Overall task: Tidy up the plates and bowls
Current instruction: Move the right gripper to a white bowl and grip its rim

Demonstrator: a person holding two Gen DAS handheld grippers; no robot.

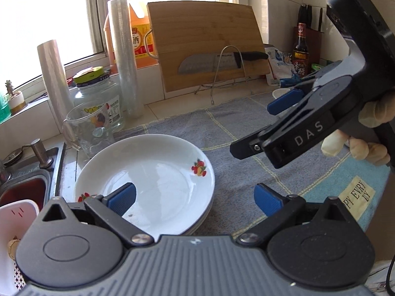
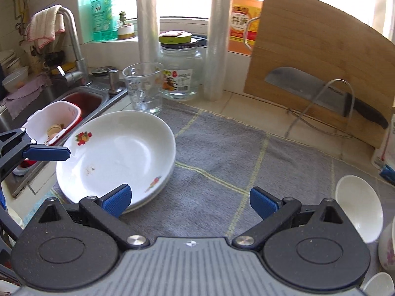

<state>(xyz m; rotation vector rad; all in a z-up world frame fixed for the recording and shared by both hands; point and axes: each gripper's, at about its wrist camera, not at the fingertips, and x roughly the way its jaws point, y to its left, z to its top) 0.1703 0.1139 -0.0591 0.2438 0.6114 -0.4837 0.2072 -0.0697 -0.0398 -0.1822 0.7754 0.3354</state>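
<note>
Each tool is built alike: a grey ribbed housing flanked by two round black hubs with a raised disc on each, black linkage arms pinned by silver screws, and blue ribbed pads at the tips. The left tongs (image 1: 195, 197) and the right tongs (image 2: 190, 198) share this make. Seen from the side, the right tool carries white letters "DAS" on its black body. The hand (image 1: 365, 133) wears a pale cream glove.

open grey mat (image 2: 222, 153), glass mug (image 2: 144, 88) behind stacked plates (image 2: 118, 153)
</note>
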